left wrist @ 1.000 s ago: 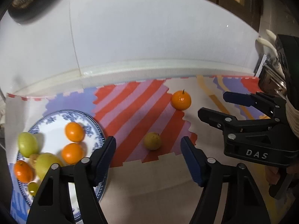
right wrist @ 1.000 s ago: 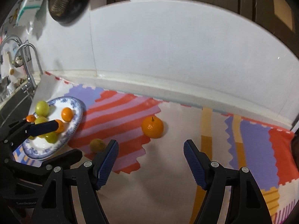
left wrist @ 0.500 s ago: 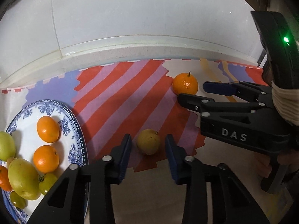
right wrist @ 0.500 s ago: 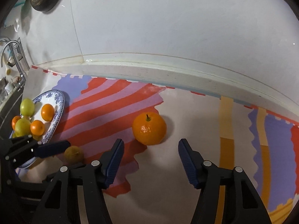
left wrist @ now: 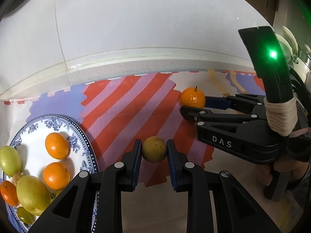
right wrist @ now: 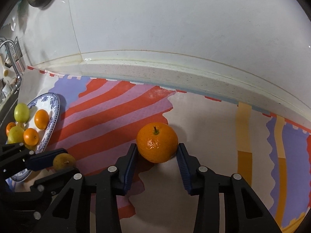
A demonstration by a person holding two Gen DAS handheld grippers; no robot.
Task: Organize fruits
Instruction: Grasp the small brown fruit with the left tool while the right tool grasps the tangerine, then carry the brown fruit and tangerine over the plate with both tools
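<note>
A small yellow-green fruit lies on the striped mat, and my left gripper is shut on it, a blue pad against each side. The right wrist view shows this fruit in the left gripper at the lower left. An orange with a stem sits between the fingers of my right gripper. Its jaws are closing and both pads touch the orange's sides. In the left wrist view, the right gripper reaches the orange from the right. A blue-and-white plate at the left holds oranges and green fruits.
A red, purple and cream patterned mat covers the counter up to a white backsplash ledge. A tap and sink stand at the far left beyond the plate. A hand holds the right gripper's handle.
Both grippers moved forward and down towards the fruits. The left jaws closed on the yellow-green fruit, and the right jaws narrowed around the orange.
</note>
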